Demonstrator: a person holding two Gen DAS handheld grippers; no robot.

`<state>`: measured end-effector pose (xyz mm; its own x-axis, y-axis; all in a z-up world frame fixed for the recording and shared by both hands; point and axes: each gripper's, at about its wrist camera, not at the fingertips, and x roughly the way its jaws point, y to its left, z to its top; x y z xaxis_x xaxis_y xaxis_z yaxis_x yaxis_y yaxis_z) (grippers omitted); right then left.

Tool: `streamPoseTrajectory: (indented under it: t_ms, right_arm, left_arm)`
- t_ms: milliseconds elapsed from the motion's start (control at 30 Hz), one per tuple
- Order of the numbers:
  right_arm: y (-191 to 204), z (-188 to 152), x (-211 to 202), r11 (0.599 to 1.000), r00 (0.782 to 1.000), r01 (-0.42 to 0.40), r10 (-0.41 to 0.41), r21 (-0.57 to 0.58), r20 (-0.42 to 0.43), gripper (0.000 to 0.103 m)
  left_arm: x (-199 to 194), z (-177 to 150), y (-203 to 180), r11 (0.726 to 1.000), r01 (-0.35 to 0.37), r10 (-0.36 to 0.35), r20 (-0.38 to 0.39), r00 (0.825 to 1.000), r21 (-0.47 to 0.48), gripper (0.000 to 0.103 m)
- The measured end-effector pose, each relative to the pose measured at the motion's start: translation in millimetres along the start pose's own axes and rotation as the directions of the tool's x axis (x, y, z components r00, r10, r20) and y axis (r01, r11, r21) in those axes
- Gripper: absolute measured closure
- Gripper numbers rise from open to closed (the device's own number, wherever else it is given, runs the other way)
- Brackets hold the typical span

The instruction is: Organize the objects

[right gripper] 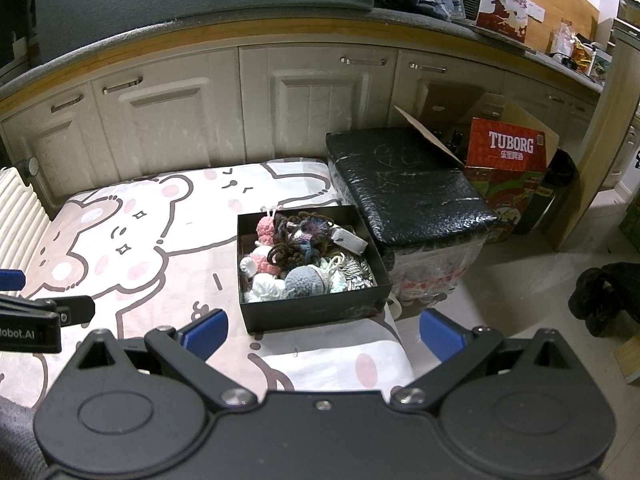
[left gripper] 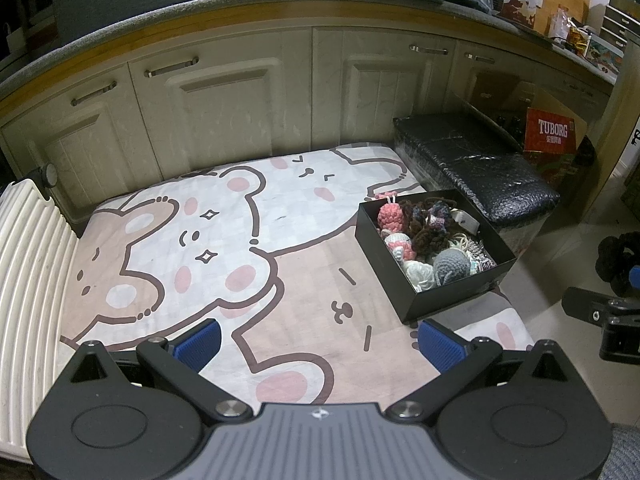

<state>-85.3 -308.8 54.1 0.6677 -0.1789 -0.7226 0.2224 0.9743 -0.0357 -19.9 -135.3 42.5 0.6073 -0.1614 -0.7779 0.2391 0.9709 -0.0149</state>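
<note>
The left gripper hangs over a cartoon-bear blanket with its blue-padded fingers spread wide and nothing between them. The right gripper is likewise spread wide with nothing in its grasp, its blue fingers over the near edge of the same blanket.

From the left wrist camera, a black box sits ahead of the right-hand finger and slightly beyond it, on the blanket's right edge. It is filled with crocheted items: a pink piece at the far end, a dark brown tangle in the middle, a grey piece and a white piece at the near end. From the right wrist camera the same box lies straight ahead, between the two fingers and just beyond them, with the pink piece at its far left, the grey one near the front wall, and a white tag towards the right.

Just beyond the box on its right stands a black wrapped bundle, touching or nearly touching it. Farther right is a red Tuborg carton. Pale cabinet doors run behind the blanket, and a white ribbed radiator lies left of the left-hand finger. A dark fuzzy object rests on the floor, right of the right gripper's right-hand finger.
</note>
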Motion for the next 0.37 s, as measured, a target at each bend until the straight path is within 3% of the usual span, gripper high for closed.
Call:
streamPoseTrajectory:
  t_ms: [367]
  right_arm:
    - [0.2, -0.1, 0.1, 1.0, 1.0, 0.0, 0.0, 0.0, 0.0, 0.0]
  left_arm:
    - [0.3, -0.8, -0.1, 1.0, -0.001, 0.001, 0.001, 1.0, 0.0, 0.0]
